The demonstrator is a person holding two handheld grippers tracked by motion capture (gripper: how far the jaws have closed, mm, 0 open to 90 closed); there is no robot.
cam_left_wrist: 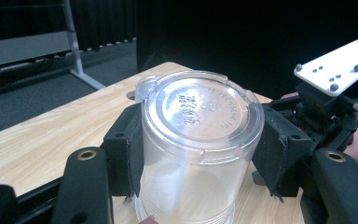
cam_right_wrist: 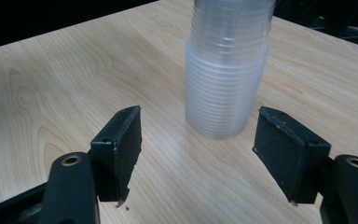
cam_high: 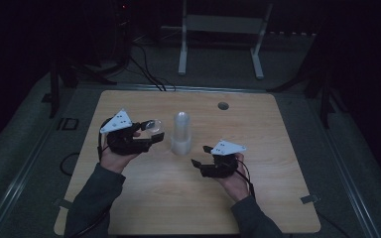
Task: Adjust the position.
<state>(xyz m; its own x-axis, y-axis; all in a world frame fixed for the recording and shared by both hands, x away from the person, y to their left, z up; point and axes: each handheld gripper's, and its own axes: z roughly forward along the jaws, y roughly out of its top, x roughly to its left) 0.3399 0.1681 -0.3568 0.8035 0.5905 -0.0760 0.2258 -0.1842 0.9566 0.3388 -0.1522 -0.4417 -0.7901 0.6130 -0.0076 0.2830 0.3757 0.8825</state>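
As L gripper [cam_left_wrist: 200,154] clamps cup [cam_left_wrist: 198,140], empty

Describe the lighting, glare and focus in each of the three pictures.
High view: dim overall, surroundings nearly black, the light wooden table underexposed, the clear plastic cup stack faint. Left gripper view: brighter, the upturned clear plastic cup close and slightly soft, pale sheen on its embossed base. Right gripper view: evenly lit wood grain, the stack's ridges sharp, soft shadow at its foot.

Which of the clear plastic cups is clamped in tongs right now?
The single inverted cup, pinched between the left tongs. The other cups stay nested in the stack mid-table, apart from the open right tongs.
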